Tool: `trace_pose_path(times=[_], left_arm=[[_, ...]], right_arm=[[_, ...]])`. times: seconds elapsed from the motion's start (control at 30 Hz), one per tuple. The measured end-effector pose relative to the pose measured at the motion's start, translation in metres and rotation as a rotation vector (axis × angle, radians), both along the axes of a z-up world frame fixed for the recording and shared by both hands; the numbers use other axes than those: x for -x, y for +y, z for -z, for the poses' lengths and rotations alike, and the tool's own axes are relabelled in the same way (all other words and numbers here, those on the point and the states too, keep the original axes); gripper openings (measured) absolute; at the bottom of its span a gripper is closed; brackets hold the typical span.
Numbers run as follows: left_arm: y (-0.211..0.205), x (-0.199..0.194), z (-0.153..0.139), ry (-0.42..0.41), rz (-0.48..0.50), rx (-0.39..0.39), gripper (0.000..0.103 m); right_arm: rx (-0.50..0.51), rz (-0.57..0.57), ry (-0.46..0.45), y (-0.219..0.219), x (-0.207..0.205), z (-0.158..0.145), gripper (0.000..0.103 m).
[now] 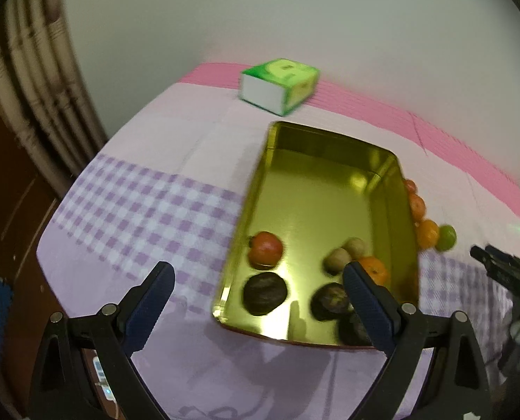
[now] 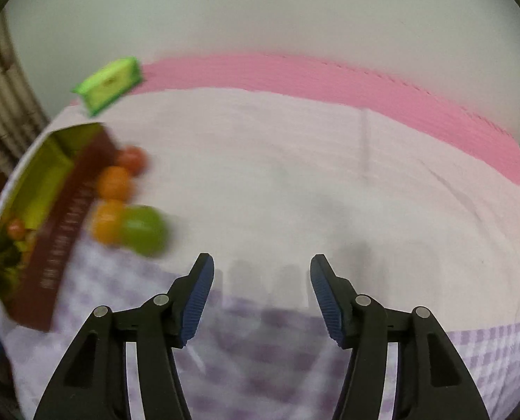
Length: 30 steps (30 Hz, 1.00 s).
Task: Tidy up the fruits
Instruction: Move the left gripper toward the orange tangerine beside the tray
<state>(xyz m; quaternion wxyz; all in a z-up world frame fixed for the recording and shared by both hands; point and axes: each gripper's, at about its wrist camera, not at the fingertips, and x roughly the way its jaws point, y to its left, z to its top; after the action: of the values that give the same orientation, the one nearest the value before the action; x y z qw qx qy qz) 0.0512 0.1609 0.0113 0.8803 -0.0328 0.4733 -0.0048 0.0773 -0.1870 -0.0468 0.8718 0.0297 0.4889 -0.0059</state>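
The gold tray [image 1: 316, 189] lies on the cloth-covered surface [image 1: 148, 196] and already holds several fruits at its near end: a red one [image 1: 265, 249], two dark ones [image 1: 265, 293], two pale brown ones [image 1: 337, 260] and an orange one [image 1: 375, 269] partly hidden behind a finger. Four fruits are not yet in: a red fruit [image 2: 131, 159], two oranges [image 2: 113, 182] and a green fruit [image 2: 142, 230] sit in a row on the cloth, just beside the tray's outer wall [image 2: 64, 231]. A green tissue box [image 1: 279, 85] stands farther back, well apart. The left gripper [image 1: 258, 274] hovers released over the tray's near edge, holding nothing. The right gripper [image 2: 261, 269] is also released and empty, above bare cloth, with the loose row off to its left. The step in hand is likely the pick of one of those four, and the green fruit looks the easiest, being outermost and nearest the right gripper. To do it well, the right gripper should swing left and come down with its fingers straddling the fruit across its widest part, one finger slipping into the narrow space where it touches the neighbouring orange, without nudging that orange. Round fruit rolls, so the close should be slow and centred. Both views are blurred, so finer contact cannot be judged.
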Motion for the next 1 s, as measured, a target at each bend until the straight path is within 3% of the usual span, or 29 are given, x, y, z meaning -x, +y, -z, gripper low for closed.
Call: trace_pose_path(times=[0.27,0.4,0.6,0.87,1.0], left_arm=[[-0.067,-0.013,-0.007,0.0,0.141,0.008,0.092],[-0.106,-0.02,-0.005,-0.002,0.222,-0.005,0.078],[-0.154,-0.031,0.01,0.044,0.333,0.007,0.058],[-0.187,-0.052,0.033,0.104,0.393,0.016,0.051],[-0.195,-0.061,0.044,0.126,0.401,0.002,0.042]], right_arm=[[0.038,0.029,-0.036,-0.027,-0.012,0.019,0.073],[0.058,0.004,-0.058,-0.028,-0.016,0.022,0.085],[0.045,0.011,-0.079,-0.038,-0.015,0.025,0.094],[0.048,0.012,-0.073,-0.038,-0.017,0.027,0.102],[0.046,0.008,-0.07,-0.04,-0.016,0.027,0.103]])
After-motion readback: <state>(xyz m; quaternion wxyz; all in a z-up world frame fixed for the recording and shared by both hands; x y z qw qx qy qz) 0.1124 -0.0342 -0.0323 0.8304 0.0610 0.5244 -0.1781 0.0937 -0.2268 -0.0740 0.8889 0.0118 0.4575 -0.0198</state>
